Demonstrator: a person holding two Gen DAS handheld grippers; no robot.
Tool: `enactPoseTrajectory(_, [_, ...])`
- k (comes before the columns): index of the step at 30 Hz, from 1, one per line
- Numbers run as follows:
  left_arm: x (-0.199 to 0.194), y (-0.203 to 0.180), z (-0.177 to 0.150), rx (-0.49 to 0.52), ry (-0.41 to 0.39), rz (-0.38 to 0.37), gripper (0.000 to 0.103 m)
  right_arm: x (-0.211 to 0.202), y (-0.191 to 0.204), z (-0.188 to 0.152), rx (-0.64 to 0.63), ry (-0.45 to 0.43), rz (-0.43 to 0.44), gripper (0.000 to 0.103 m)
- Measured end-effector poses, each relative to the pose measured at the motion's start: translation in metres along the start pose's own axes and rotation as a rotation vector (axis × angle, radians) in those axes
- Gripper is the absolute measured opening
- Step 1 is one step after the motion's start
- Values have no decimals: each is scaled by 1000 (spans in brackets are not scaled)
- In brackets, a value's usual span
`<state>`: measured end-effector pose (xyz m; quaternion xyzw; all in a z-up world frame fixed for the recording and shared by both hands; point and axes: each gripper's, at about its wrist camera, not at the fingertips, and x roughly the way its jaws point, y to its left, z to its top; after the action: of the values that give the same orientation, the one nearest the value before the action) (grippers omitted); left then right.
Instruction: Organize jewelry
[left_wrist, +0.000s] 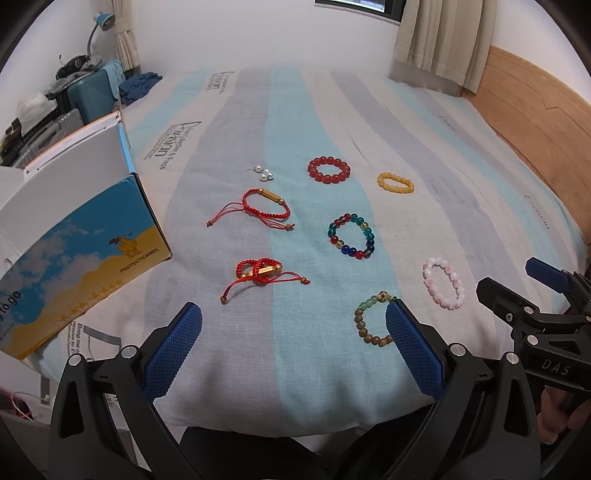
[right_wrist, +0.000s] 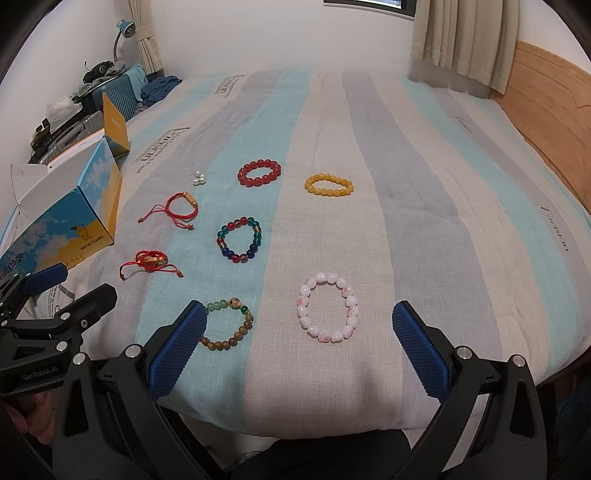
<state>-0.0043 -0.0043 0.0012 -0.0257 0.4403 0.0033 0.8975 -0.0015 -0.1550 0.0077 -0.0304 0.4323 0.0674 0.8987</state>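
Several bracelets lie on a striped bedsheet (left_wrist: 295, 122). A red bead bracelet (left_wrist: 328, 170), a yellow one (left_wrist: 395, 183), a multicolour one (left_wrist: 351, 235), a pink-white one (left_wrist: 443, 283) and a green-brown one (left_wrist: 373, 320) lie in the middle and to the right. Two red cord bracelets (left_wrist: 266, 205) (left_wrist: 260, 273) and some pearls (left_wrist: 265, 172) lie to the left. My left gripper (left_wrist: 293, 317) is open and empty, near the green-brown bracelet. My right gripper (right_wrist: 299, 314) is open and empty, in front of the pink-white bracelet (right_wrist: 327, 307).
An open blue and yellow cardboard box (left_wrist: 77, 240) stands at the left edge of the bed. A wooden headboard (left_wrist: 532, 110) runs along the right. Suitcases and clutter (left_wrist: 88, 92) stand at the far left, beyond the bed.
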Motion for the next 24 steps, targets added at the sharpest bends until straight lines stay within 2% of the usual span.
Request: enactPoseTrajectory(24, [-2,4,-2,-3,4,3,97,-2,1,-1,0,-1,-1,97])
